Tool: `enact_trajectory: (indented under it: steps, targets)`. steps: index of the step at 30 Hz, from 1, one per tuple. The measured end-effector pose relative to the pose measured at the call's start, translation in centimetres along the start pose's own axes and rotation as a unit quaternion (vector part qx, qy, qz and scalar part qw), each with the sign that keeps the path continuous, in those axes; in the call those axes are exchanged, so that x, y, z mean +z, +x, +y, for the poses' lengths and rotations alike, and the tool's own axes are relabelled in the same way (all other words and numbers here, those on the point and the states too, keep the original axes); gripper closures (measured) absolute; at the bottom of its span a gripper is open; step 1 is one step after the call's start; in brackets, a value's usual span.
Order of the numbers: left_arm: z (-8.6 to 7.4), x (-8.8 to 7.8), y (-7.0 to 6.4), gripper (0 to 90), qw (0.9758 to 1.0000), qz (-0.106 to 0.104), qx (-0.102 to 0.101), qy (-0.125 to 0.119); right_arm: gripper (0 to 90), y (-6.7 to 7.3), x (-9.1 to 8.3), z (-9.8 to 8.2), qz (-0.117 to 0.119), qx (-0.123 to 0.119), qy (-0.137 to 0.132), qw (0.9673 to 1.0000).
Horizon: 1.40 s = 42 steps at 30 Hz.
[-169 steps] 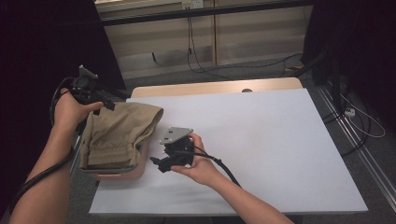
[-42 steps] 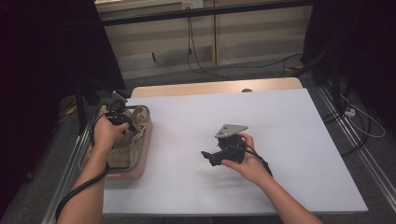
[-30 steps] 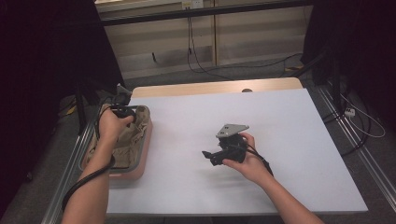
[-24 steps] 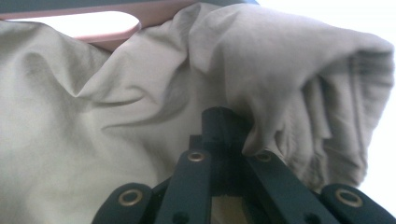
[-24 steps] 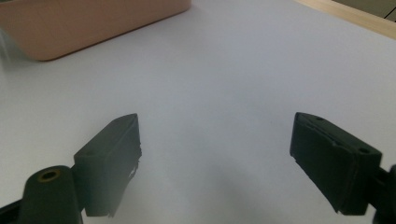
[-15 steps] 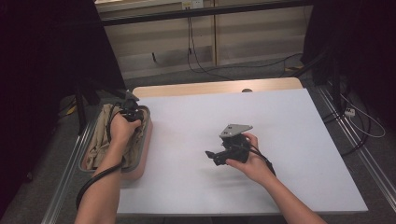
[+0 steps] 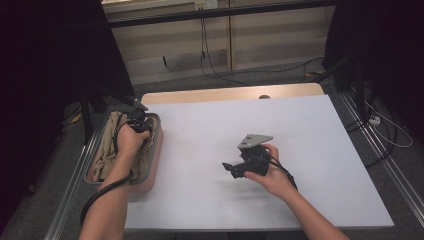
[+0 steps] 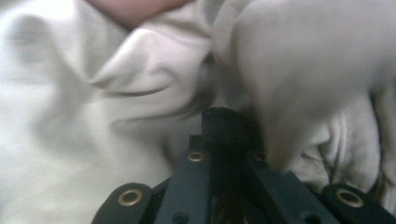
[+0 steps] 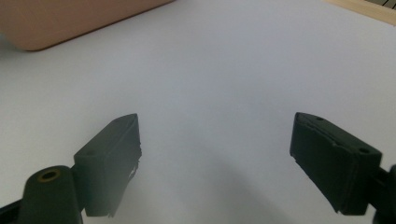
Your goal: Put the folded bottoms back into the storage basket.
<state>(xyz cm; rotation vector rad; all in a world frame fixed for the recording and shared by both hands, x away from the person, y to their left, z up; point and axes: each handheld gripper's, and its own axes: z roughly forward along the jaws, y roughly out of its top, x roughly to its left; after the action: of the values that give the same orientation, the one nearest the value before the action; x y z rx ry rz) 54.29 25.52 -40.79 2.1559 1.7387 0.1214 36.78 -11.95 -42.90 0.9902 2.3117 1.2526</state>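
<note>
1. We see a table [image 7: 320, 150] with a white top and a pale wooden strip along its far edge.
2. Beyond it stands a light panelled wall [image 7: 250, 40], crossed by a dark horizontal bar [image 7: 225, 12].
3. Black cables [image 7: 210, 55] hang down the wall onto grey floor [image 7: 200, 85].
4. Both sides of the room lie in deep shadow.
5. Metal rails [image 7: 395, 175] run along the table's sides.

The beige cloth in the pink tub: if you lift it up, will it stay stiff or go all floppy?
Probably floppy: the beige cloth lies crumpled in soft folds inside the pink tub. It likely drapes and hangs where the left gripper, its jaws shut, pulls it. It shouldn't roll or break.
</note>
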Motion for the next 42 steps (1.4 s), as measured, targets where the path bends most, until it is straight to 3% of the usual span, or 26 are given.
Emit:
enact_trajectory:
  steps: [3, 8, 14, 19, 21, 24, 28, 31, 36, 42]
  targets:
    - [-0.1, -0.8, 0.4, 90.0, 1.0, 0.004, 0.003, 0.001, 15.8, 0.0, -0.1, 0.0, 0.0, 0.001, 0.0, 1.0]
    - [0.0, -2.6, 1.2, 90.0, 0.9998, 0.01, 0.001, -0.019, 15.8, 0.0, -0.2, 0.0, -0.001, 0.0, -0.001, 1.0]
    - [0.3, -4.0, 2.7, 90.0, 0.9986, 0.036, 0.003, -0.039, 15.7, 0.0, -0.2, 0.0, -0.001, 0.001, -0.003, 1.0]
    - [0.5, -3.7, 4.0, 90.0, 0.9972, 0.059, 0.008, -0.045, 15.7, -0.1, -0.1, 0.1, 0.0, 0.0, -0.001, 1.0]
    - [0.5, -3.3, 4.5, 90.0, 0.9968, 0.064, -0.002, -0.048, 15.7, -0.2, -0.1, 0.2, 0.0, 0.0, 0.0, 1.0]
    - [0.4, -2.9, 5.4, 90.0, 0.996, 0.077, -0.001, -0.045, 15.7, -0.2, 0.0, 0.3, 0.001, 0.001, 0.001, 1.0]
    - [0.1, -2.2, 6.1, 90.0, 0.9954, 0.078, -0.017, -0.052, 15.7, -0.3, 0.1, 0.3, 0.002, 0.001, 0.001, 1.0]
    - [0.0, -1.5, 6.4, 90.0, 0.9954, 0.079, -0.018, -0.05, 15.7, -0.3, 0.3, 0.2, 0.003, 0.0, 0.005, 1.0]
    - [-0.6, -0.2, 6.8, 90.0, 0.9967, 0.072, -0.022, -0.029, 15.7, -0.2, 0.3, 0.3, 0.003, -0.001, 0.006, 1.0]
    - [-0.7, -0.4, 6.5, 90.0, 0.9966, 0.074, -0.029, -0.022, 15.7, -0.4, 0.1, 0.2, 0.001, 0.001, 0.005, 1.0]
